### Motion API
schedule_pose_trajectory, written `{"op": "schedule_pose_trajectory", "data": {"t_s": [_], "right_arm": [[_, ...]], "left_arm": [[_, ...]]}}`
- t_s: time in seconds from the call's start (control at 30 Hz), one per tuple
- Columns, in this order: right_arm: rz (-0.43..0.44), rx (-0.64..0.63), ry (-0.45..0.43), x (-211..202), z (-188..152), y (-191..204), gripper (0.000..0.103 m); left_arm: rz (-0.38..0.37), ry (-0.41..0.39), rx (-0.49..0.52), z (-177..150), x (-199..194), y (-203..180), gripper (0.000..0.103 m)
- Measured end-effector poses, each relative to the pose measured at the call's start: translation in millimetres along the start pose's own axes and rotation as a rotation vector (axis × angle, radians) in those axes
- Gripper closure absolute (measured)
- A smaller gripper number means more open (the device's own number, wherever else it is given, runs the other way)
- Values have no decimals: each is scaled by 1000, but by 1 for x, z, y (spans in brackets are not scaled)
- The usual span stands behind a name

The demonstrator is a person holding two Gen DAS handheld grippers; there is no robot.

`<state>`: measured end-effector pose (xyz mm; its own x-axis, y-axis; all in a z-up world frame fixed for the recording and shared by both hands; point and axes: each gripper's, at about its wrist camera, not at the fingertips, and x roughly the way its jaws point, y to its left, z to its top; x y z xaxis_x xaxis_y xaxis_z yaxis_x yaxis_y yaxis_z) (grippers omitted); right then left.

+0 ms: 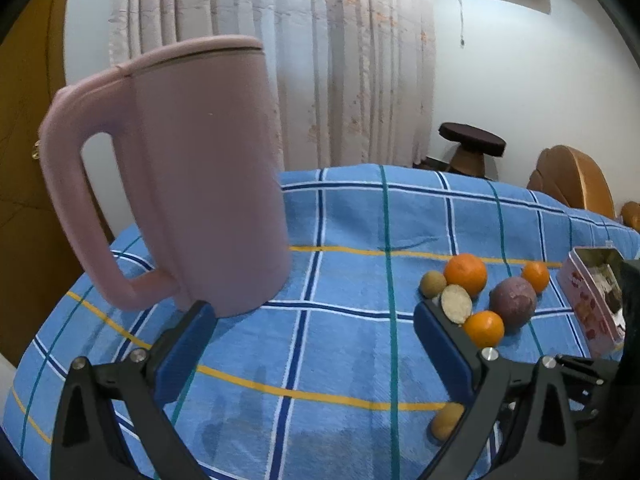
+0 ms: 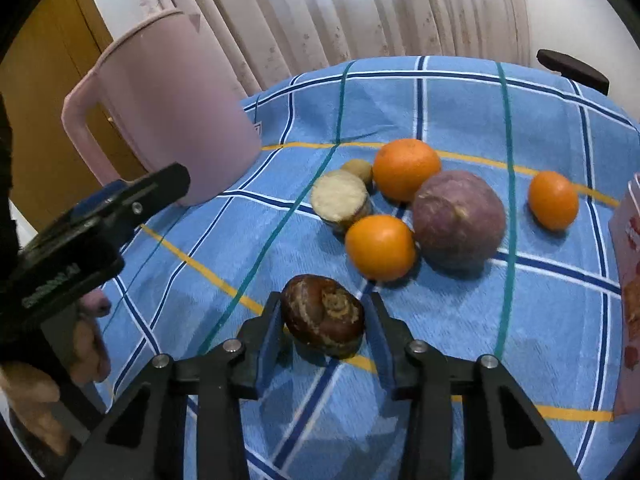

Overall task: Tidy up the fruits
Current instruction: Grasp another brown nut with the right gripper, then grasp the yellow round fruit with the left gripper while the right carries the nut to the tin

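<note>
Right tongs: clenched on a dark brown, glossy fruit with a pale spiral scar, gripped between both blue pads; whether it rests on the cloth or is lifted just clear cannot be told. Left tongs: released, jaws spread wide, nothing between them, over bare cloth.

Surface: a bench covered by a blue checked cloth with white, navy, teal and yellow lines; the weave shows darker patches near the left tongs. A small tan fruit lies just beside the left tongs' right finger, partly hidden by it.

Beyond the held fruit sits the main cluster. A small orange touches a large purplish round fruit. A cut piece with a pale, grainy face lies just beside the small orange. Behind these, a larger orange and a small brownish fruit stand close together. A third orange sits apart to the right.

At the right edge a pink printed tin stands open; its contents are unclear. At the left a large pink lidded jug stands upright, handle to the left.

Room: pale floral curtains hang behind the bench, a white wall to the right, a dark round stool and a tan chair back beyond the far edge, a wooden door at the left
</note>
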<state>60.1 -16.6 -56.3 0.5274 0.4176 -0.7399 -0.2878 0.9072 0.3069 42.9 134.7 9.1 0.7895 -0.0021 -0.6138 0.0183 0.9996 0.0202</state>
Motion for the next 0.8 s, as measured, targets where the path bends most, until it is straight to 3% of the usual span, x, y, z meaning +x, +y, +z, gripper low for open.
{"op": "schedule_pose_trajectory", "data": {"t_s": [0.17,0.23,0.37,0.47,0.53,0.73,0.8], "right_arm": [[17,51,-51,-27,-12,-24,60],[-35,32,-108,-48,-18,-30,60],[-114,-2,-187,-77,-28,-41,60],[-135,-2,-201,-84,-29,-50,60],[-130,8,-200,-87,-30,-55,60],[-120,-8,-193,-86,-30,-53,60],[-119,-10,-193,-86,-31,-53,60]], "left_arm": [[-122,40,70,-4,2,-13,2],[-190,61,133,-8,0,-23,4],[-298,127,265,-22,2,-52,22],[-322,192,337,-32,11,-67,36],[-324,224,353,-36,16,-72,40],[-342,263,372,-45,25,-77,56],[-370,267,362,-45,25,-77,69]]}}
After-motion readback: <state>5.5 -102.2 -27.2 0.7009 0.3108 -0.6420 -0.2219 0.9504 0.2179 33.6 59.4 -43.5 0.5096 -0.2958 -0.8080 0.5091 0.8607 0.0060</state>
